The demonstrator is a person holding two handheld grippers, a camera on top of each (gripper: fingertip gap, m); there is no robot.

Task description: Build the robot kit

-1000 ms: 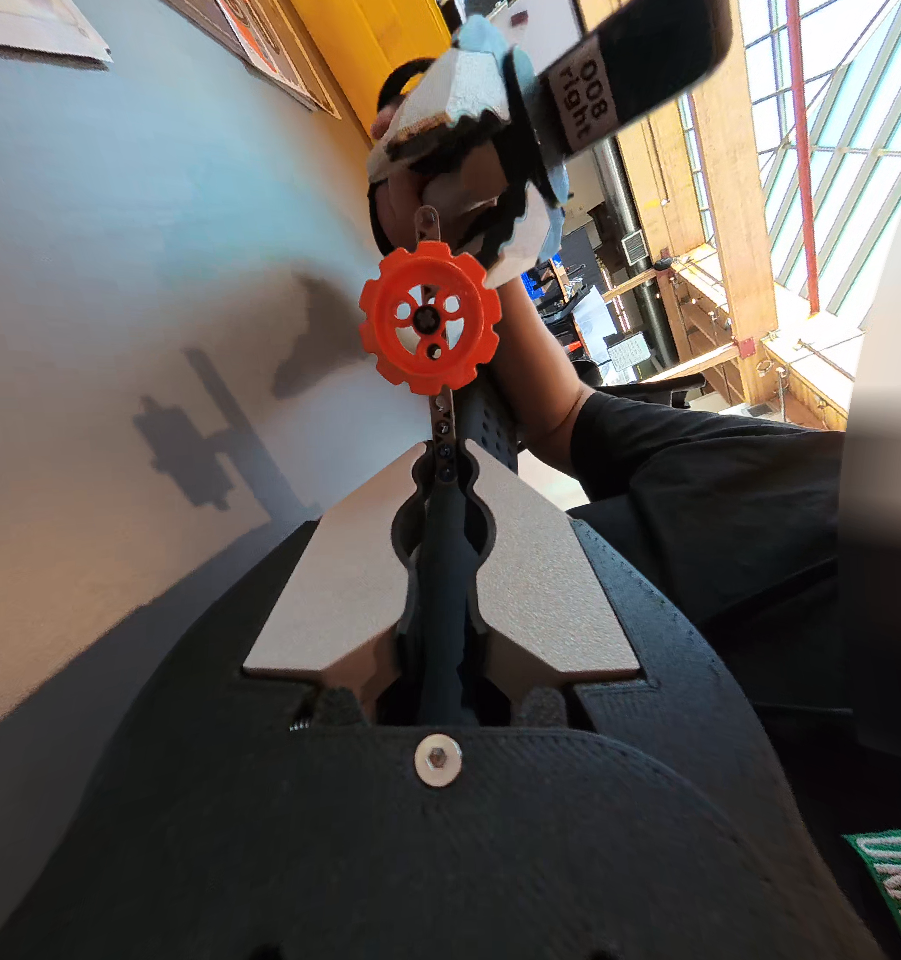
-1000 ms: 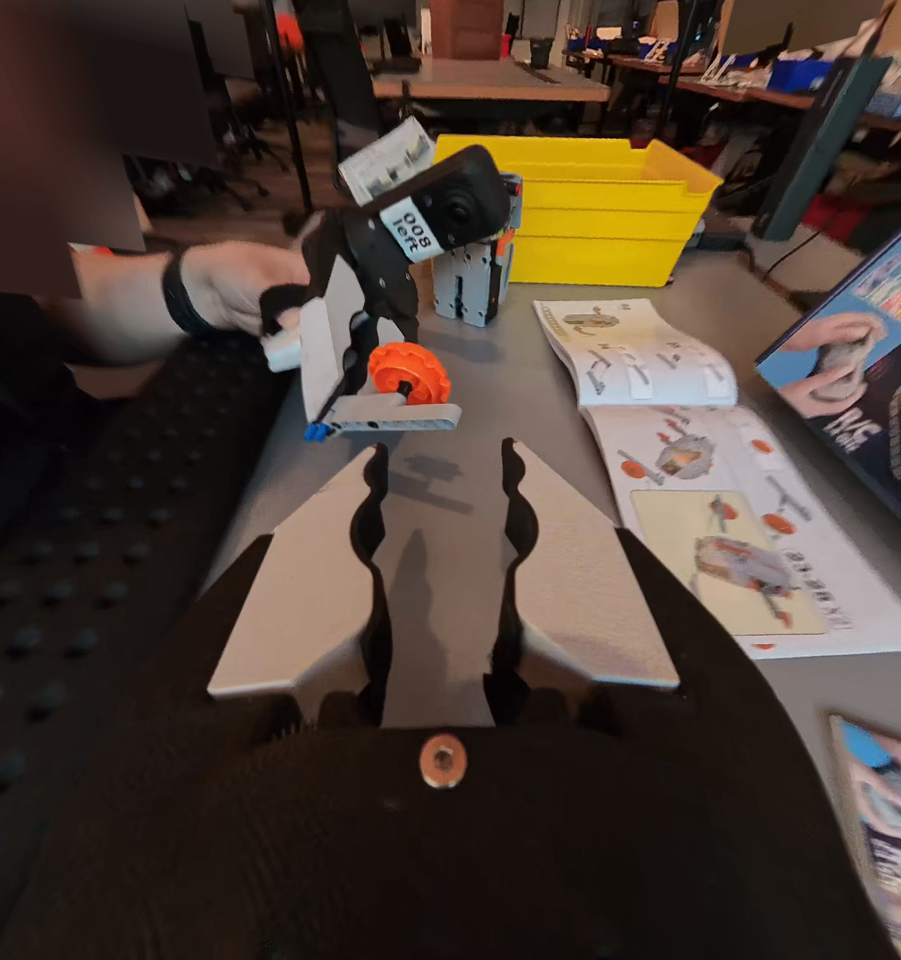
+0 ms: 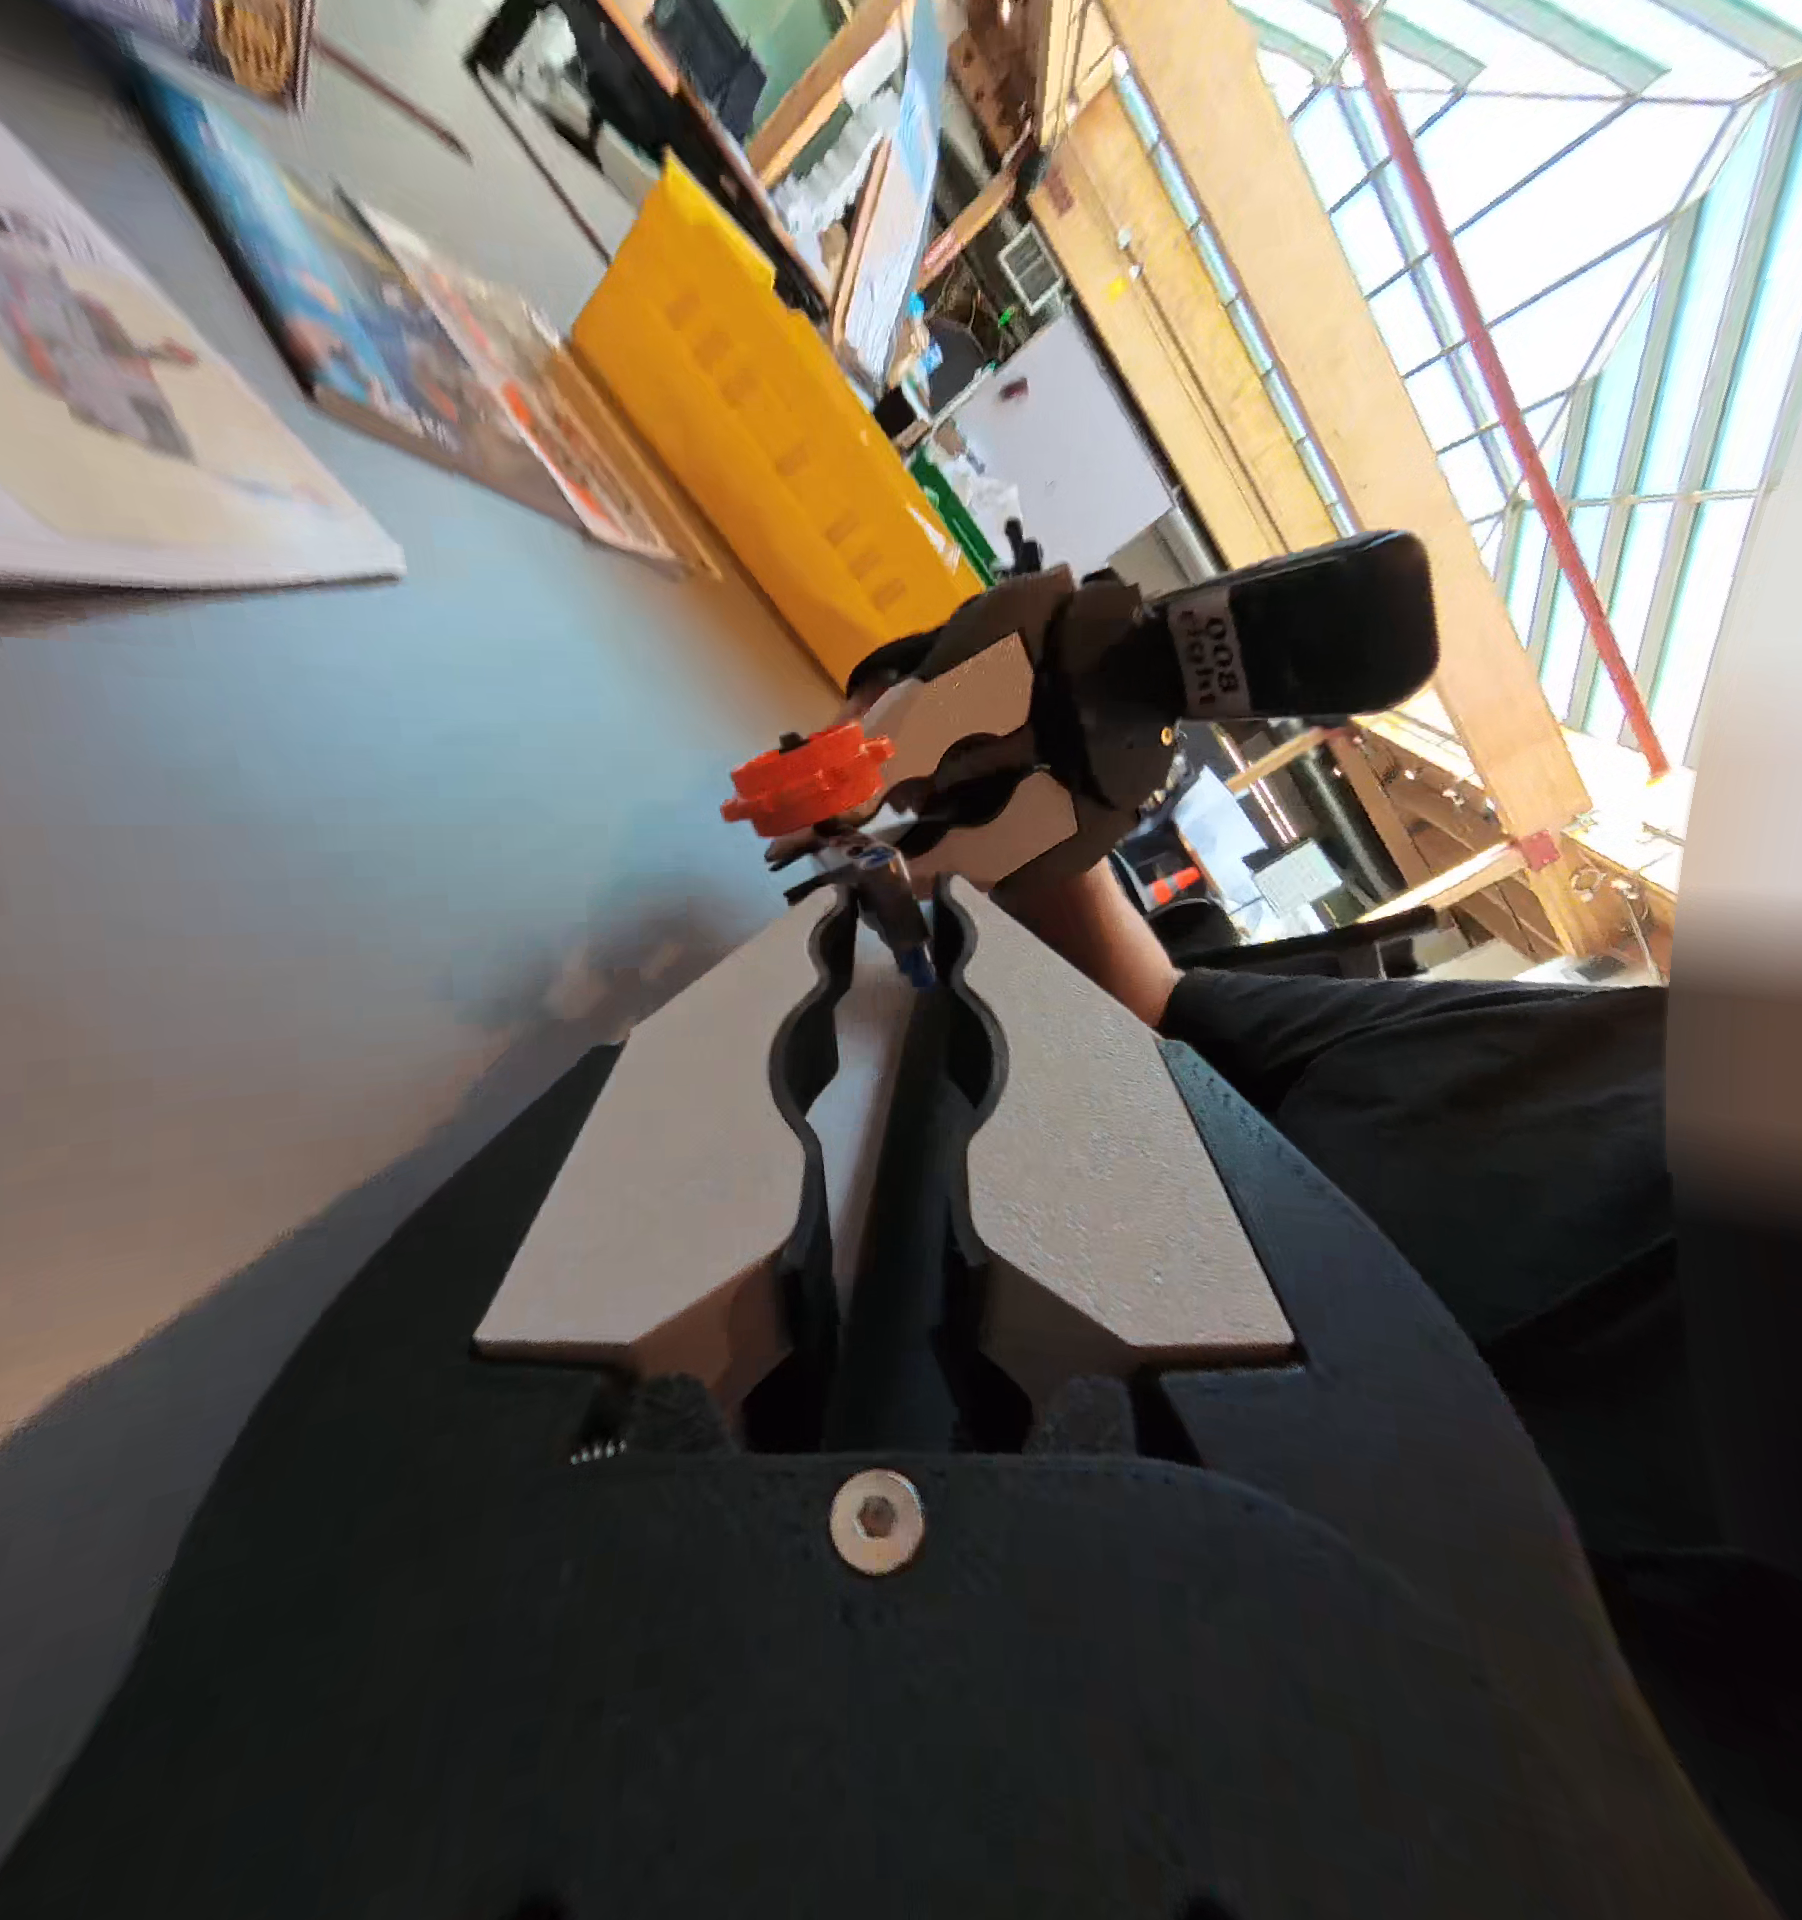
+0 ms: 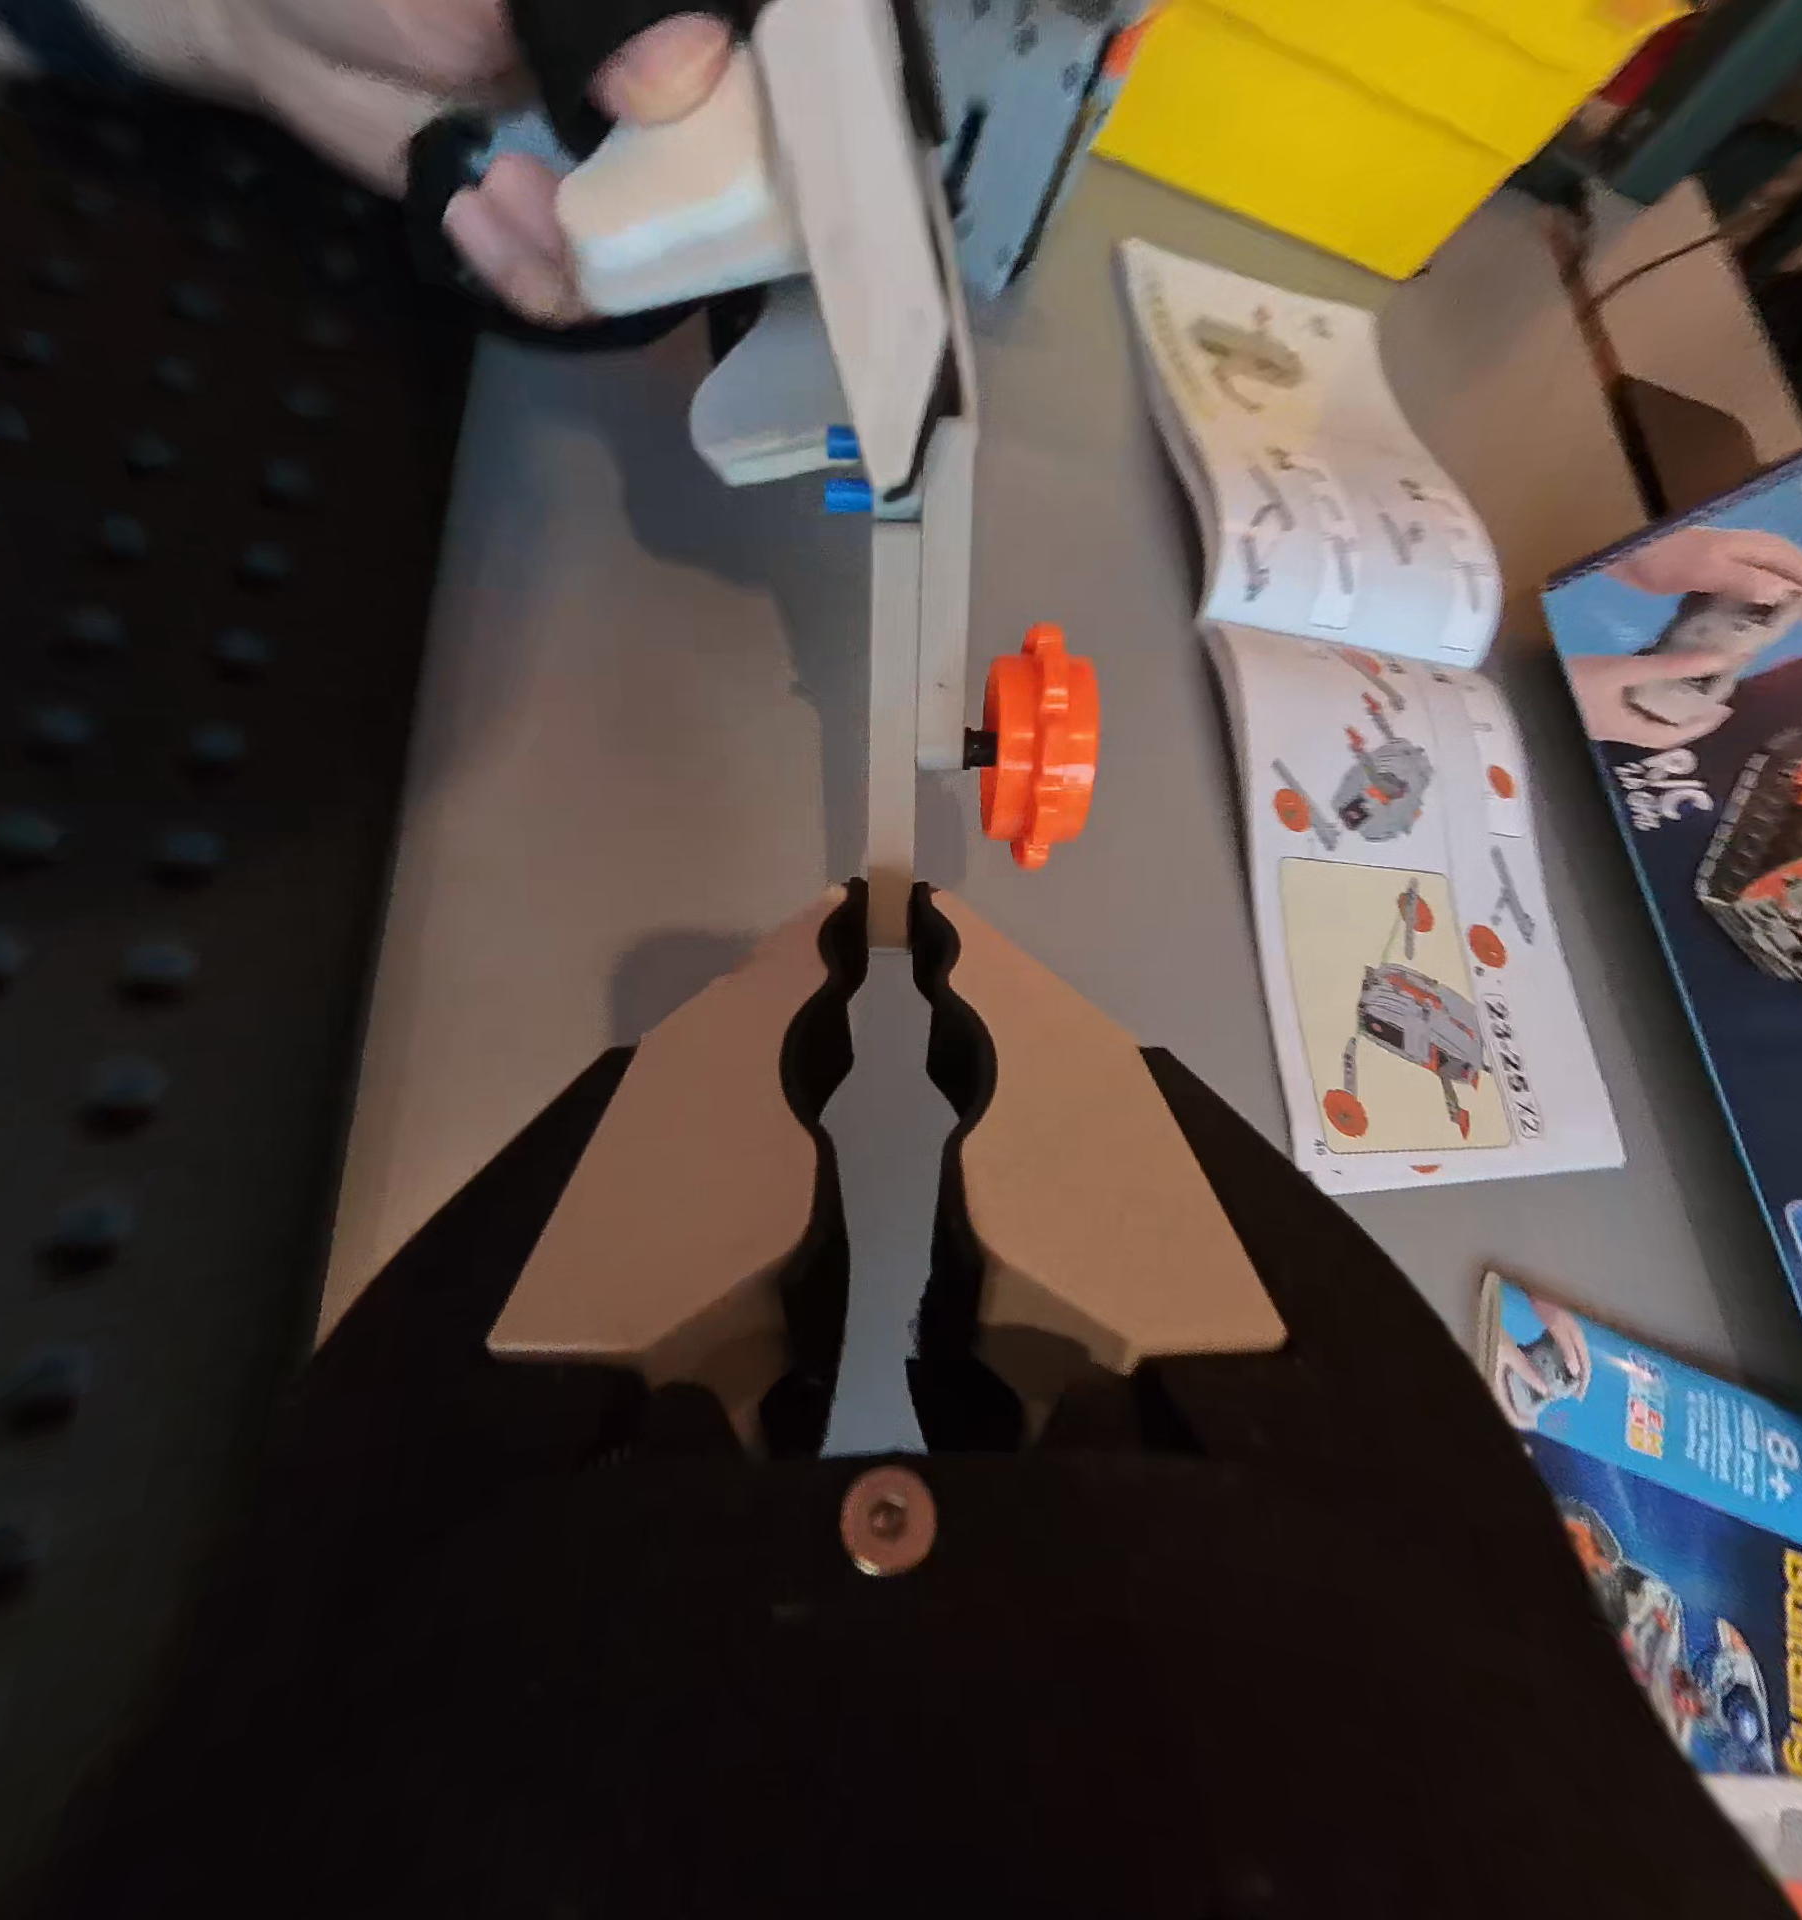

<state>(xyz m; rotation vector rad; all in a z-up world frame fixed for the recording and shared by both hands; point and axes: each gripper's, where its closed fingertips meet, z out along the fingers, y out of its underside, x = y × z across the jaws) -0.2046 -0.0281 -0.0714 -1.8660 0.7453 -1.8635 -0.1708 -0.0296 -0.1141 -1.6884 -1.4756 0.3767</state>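
A grey beam (image 4: 892, 727) carries an orange gear (image 4: 1042, 743) on a black axle on its right side and blue pins (image 4: 843, 468) at its far end. My right gripper (image 4: 889, 906) is shut on the beam's near end, above the grey table. My left gripper (image 4: 912, 468) comes in from the top and grips the far end by the blue pins. In the left wrist view my left gripper (image 3: 892, 904) is closed on that end, with a blue pin (image 3: 912, 961) between its fingers. Just beyond it are the gear (image 3: 809, 790) and the right gripper (image 3: 892, 805).
An open instruction booklet (image 4: 1375, 831) lies right of the beam, with a blue toy box (image 4: 1759, 779) and a smaller box (image 4: 1686, 1507) beyond it. A yellow bin (image 4: 1344, 135) stands at the back. A black studded mat (image 4: 149, 727) covers the left side. My right fingertips sit around 6 cm from my left ones.
My right gripper, open and apart from the beam before, has moved in and shut on its free end. My left gripper has turned with the beam, so the gear now shows edge-on.
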